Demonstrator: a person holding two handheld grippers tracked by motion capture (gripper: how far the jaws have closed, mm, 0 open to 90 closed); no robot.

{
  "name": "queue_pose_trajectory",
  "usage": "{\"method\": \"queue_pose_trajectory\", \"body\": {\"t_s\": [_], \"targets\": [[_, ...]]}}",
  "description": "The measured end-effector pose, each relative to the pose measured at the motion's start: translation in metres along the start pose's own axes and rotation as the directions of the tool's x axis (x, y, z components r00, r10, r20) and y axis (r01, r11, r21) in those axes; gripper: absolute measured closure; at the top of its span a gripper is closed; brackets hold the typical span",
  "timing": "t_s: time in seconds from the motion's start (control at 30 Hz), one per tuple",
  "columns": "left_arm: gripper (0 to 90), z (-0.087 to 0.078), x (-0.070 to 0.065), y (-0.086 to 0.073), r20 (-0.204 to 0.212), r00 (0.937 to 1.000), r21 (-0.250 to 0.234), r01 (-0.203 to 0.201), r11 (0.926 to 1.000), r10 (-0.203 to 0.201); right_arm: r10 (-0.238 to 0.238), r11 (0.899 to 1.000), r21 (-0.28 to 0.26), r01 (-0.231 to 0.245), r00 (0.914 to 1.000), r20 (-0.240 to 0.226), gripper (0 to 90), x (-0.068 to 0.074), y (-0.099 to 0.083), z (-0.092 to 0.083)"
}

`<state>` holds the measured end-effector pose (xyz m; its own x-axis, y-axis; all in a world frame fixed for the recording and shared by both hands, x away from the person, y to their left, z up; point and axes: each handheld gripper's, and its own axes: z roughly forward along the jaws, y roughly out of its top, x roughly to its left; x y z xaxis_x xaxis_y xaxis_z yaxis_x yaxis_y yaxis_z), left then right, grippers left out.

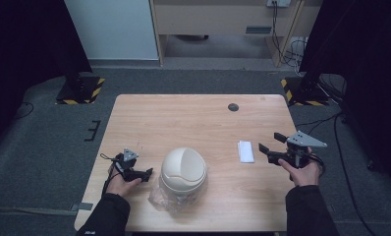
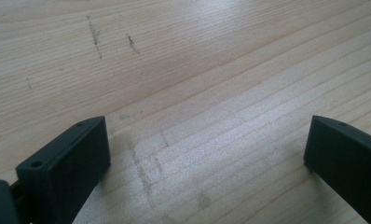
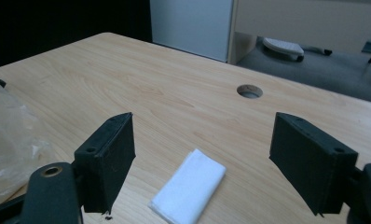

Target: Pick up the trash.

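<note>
1. We judge this a lab-style recording room: a lone wooden table (image 1: 198,118) stands on grey carpet (image 1: 41,147).
2. We note black curtains (image 1: 21,44) on both sides and hazard-striped stand bases (image 1: 80,91).
3. We note cables (image 1: 287,46) trailing to a wall socket.

A round cable hole (image 1: 233,106) sits in the wooden table (image 1: 193,118), far behind the folded white tissue (image 1: 245,151).
</note>
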<state>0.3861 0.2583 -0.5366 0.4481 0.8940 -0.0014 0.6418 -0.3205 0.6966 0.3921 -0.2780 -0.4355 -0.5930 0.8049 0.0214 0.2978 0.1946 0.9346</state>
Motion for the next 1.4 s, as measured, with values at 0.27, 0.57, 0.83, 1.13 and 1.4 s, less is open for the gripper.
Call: {"method": "queue_pose_trajectory", "body": {"t_s": [0.27,0.57,0.83,1.13,1.4], "targets": [[0.0,0.0,0.0,0.0,0.0,1.0,0.0,0.0,1.0,0.0,-0.042,0.999,-0.03,0.04,0.9978,-0.051,21.0,0.014,0.021,0.002],[0.0,0.001,0.0,0.001,0.0,1.0,0.001,0.0,1.0,0.0,-0.079,0.993,-0.094,0.067,0.9884,-0.13,20.1,0.038,0.054,0.007],[0.0,0.001,0.0,0.001,0.0,1.0,0.0,0.001,1.0,-0.001,-0.131,0.986,-0.128,0.106,0.9697,-0.207,19.6,0.069,0.078,0.016],[0.0,0.001,0.0,0.001,0.0,1.0,0.001,-0.001,1.0,0.001,-0.136,0.987,-0.123,0.106,0.9512,-0.277,19.5,0.098,0.087,0.036],[0.0,0.001,0.0,0.001,0.0,1.0,0.001,-0.001,1.0,0.001,-0.122,0.992,-0.046,0.114,0.9297,-0.347,21.7,0.12,0.073,0.054]]}}
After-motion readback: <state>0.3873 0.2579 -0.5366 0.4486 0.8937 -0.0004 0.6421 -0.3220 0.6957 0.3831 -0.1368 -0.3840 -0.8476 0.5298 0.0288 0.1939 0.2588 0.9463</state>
